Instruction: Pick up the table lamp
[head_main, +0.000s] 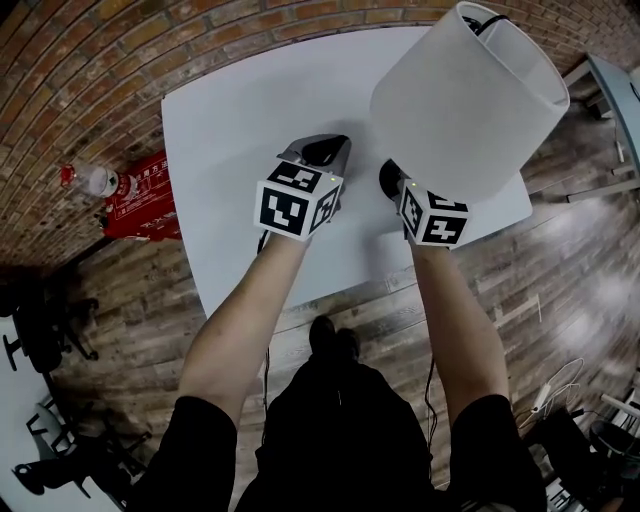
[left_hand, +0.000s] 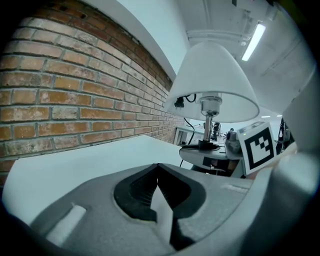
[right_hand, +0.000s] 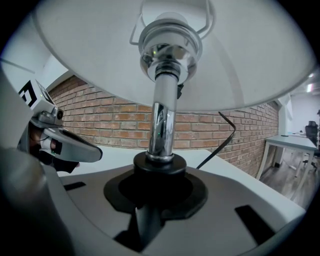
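Note:
The table lamp has a white drum shade (head_main: 470, 100) and a chrome stem (right_hand: 162, 125) that ends in a black collar. My right gripper (head_main: 390, 178) is under the shade and shut on the lamp's dark lower stem (right_hand: 142, 220), just below the collar. In the head view the shade leans to the right over the white table (head_main: 240, 120). My left gripper (head_main: 325, 150) is to the left of the lamp and apart from it. It is shut with nothing in it (left_hand: 158, 167). The left gripper view shows the shade (left_hand: 212, 85) ahead and to the right.
A black cord (right_hand: 225, 135) runs from the lamp down to the table behind it. A brick wall stands beyond the table. On the floor at the left lie a red box (head_main: 140, 195) and a plastic bottle (head_main: 90, 180). Another table (head_main: 615, 100) stands at the right.

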